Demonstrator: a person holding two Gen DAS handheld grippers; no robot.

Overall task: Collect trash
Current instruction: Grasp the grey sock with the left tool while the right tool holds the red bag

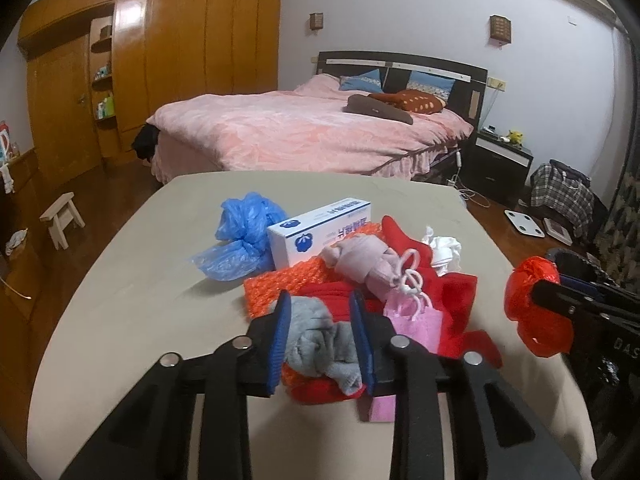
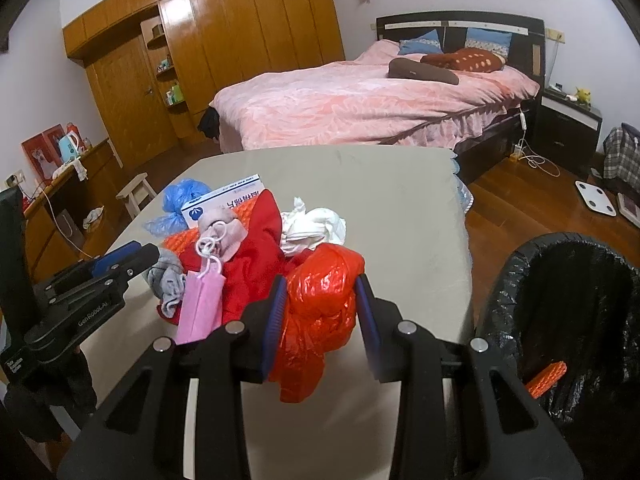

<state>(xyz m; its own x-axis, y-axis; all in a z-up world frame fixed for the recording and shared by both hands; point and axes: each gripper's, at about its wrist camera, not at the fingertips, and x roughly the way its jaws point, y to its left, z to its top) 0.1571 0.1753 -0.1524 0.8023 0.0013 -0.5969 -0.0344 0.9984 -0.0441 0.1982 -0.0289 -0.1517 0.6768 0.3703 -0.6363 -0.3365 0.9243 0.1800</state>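
Trash lies in a heap on the beige table (image 1: 120, 280), filling the middle of both wrist views: a blue plastic bag (image 1: 244, 236) at the upper left of the pile, a white carton with a blue logo (image 1: 320, 232) beside it, orange bubble wrap (image 1: 272, 288) underneath, red cloth (image 1: 452, 296), a pale pink bundle (image 1: 368, 260), crumpled white tissue (image 1: 444, 252) and a small pink paper bag (image 1: 416, 316).

The left gripper (image 1: 320, 312) sits low in its own frame with a grey sock (image 1: 320, 340) between its blue pads; the pads look pressed against the fabric, so I judge it clenched on the sock.

The right gripper (image 2: 320, 292) is clamped on a crumpled red plastic bag (image 2: 320, 312), which bulges above the jaws and hangs below them, over the near part of the table.

At the right edge of the right wrist view stands a bin with a black liner (image 2: 504, 280), beside the table. One orange piece (image 2: 548, 376) already lies inside it, so collecting seems to have begun.

Most of the work looks to be ahead. The red bag is gripped but not yet over the bin, the sock is not yet lifted clear of the pile, and the carton, blue bag, bubble wrap, tissue and the rest remain on the table. Whether the red cloth and sock count as trash I cannot tell.
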